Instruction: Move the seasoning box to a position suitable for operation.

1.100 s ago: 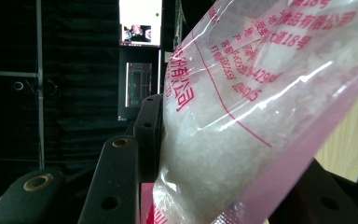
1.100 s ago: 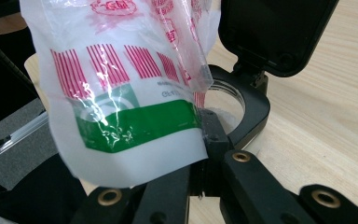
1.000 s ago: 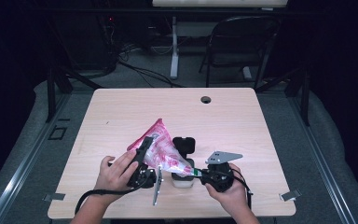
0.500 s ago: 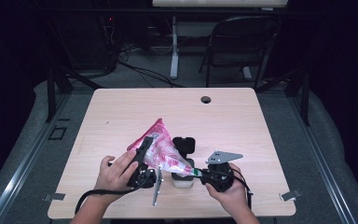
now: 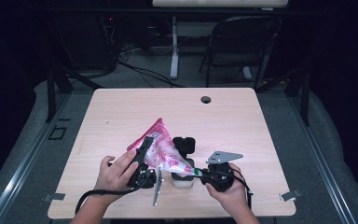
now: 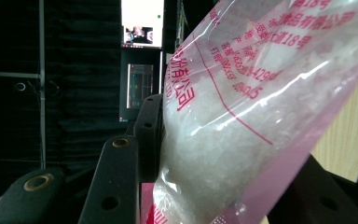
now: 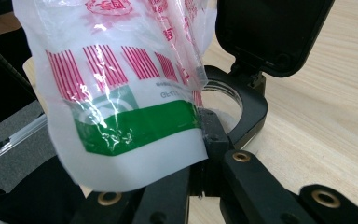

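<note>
My left gripper (image 5: pixel 145 158) pinches the bag (image 5: pixel 161 148) over the near edge of the wood table (image 5: pixel 223 116); just right, my right gripper (image 5: pixel 200 171) clamps its corner above the jar (image 5: pixel 182 177). A chair (image 5: pixel 242 44) stands beyond on grey floor

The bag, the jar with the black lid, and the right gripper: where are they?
bag (image 5: pixel 163 151), high view, pink printed side.
jar (image 5: pixel 182 180), high view, white body.
black lid (image 7: pixel 270 32), right gripper view, flipped-open flap.
right gripper (image 5: pixel 198 172), high view, jaw tips at the bag's corner.
</note>
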The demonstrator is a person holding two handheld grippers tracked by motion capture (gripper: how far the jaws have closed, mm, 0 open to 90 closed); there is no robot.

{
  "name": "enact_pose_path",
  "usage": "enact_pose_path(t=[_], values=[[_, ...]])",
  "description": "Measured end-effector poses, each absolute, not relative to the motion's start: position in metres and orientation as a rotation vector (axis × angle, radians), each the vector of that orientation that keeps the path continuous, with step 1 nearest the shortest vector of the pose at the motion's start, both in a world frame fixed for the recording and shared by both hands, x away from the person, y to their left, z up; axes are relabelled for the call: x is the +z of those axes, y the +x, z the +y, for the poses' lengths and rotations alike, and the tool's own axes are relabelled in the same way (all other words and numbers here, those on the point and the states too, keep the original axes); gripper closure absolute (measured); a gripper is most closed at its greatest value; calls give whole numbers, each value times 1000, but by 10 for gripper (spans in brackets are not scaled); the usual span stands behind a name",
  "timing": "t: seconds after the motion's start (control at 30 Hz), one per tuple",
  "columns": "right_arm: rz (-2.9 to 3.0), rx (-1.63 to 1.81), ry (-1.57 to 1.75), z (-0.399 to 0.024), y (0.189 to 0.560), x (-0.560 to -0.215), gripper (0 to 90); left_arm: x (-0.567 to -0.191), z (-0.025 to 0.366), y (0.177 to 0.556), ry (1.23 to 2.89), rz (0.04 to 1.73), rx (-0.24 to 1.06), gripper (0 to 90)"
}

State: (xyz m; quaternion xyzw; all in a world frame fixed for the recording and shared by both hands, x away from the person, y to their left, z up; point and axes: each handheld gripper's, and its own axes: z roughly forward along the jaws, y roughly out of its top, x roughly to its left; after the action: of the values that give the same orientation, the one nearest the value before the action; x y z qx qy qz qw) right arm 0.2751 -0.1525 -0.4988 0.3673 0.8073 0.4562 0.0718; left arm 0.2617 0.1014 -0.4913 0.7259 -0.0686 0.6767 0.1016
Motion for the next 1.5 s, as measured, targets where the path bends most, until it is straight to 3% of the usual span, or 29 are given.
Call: enact_pose_path(t=[1.5], values=[[2435,1359,1124,-152,277,-505,900,-486,97,259,2139,-238,2006,612]])
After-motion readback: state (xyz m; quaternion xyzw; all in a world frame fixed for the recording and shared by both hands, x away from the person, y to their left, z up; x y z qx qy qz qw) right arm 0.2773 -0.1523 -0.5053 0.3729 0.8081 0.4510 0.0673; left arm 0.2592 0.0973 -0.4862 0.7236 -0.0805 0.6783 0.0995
